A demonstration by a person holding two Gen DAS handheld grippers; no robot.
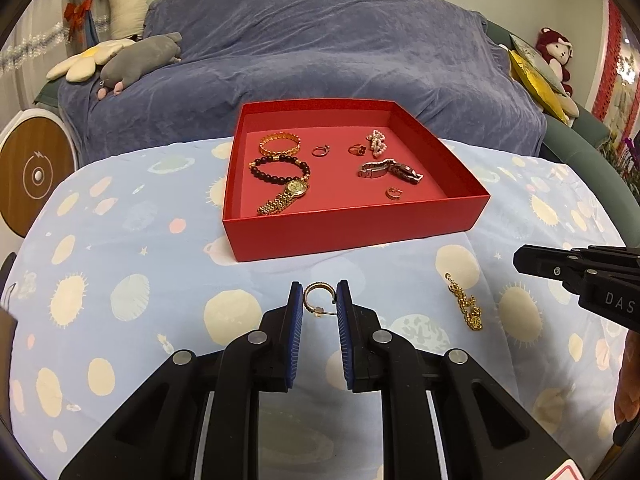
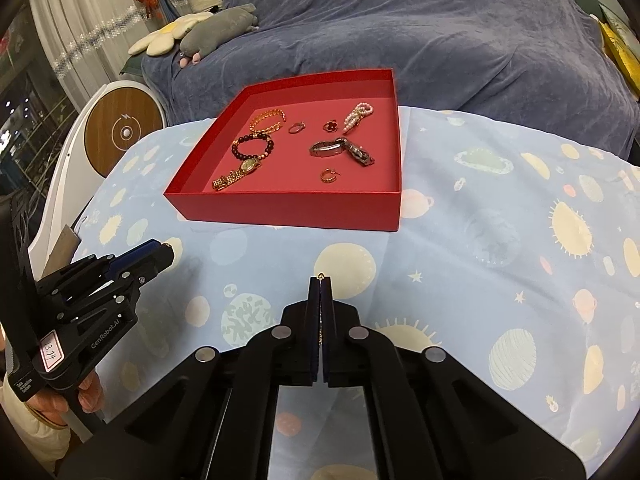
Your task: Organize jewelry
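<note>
Left wrist view: ribbed blue jaws pinching beaded gold hoop earring (image 1: 315, 296); right jaws pressed together.

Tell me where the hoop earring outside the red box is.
In the left wrist view, the hoop earring is pinched in the left gripper, nearer than the red box.

The work surface is a table covered by a pale blue cloth (image 1: 132, 216) printed with suns and planets. Behind its far edge stands a sofa under a blue-grey throw (image 1: 320, 48). Plush toys rest on the sofa's left end: a flower cushion (image 1: 86, 60) and a grey animal (image 1: 140, 60). A red plush monkey (image 1: 556, 56) sits at the right end. White curtains (image 2: 80, 32) hang at the left. A round wood-faced unit (image 2: 124, 132) stands beside the table's left edge.
</note>
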